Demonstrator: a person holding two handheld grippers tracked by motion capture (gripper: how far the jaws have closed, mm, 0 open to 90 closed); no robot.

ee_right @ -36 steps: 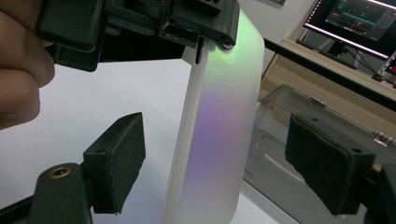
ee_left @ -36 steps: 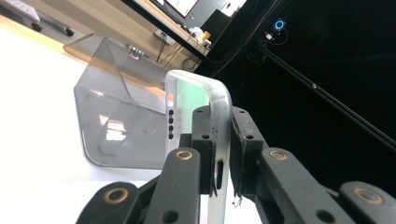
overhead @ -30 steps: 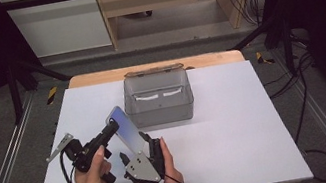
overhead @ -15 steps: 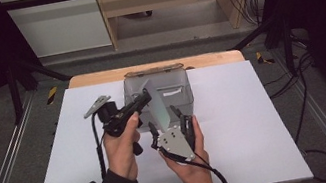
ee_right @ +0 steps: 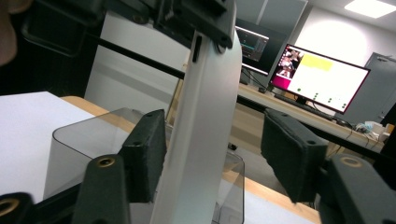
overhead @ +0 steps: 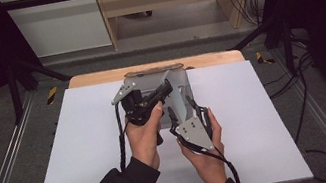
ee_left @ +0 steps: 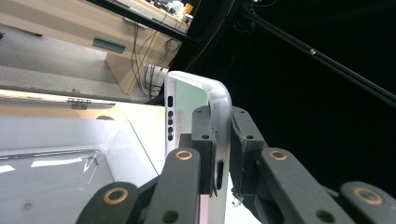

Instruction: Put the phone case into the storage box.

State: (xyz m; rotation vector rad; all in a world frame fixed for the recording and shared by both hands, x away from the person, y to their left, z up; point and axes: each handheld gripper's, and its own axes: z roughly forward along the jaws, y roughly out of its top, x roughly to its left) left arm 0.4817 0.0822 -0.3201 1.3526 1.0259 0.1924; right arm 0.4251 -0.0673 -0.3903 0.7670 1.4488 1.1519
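Left claw point(ee_left: 215, 154) clamps phone point(ee_left: 196, 116) edge over grey bin point(overhead: 178, 86) mid-frame; right claw point(ee_right: 212, 154), jaws just closing, not yet gripping—phone may twist, slip.

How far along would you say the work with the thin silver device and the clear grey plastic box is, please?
Done: the left gripper is shut on the thin silver device and has it lifted over the clear grey plastic box. In hand: the right gripper, its jaws just closing, brackets the device without gripping. Left: lowering it into the box, it seems.
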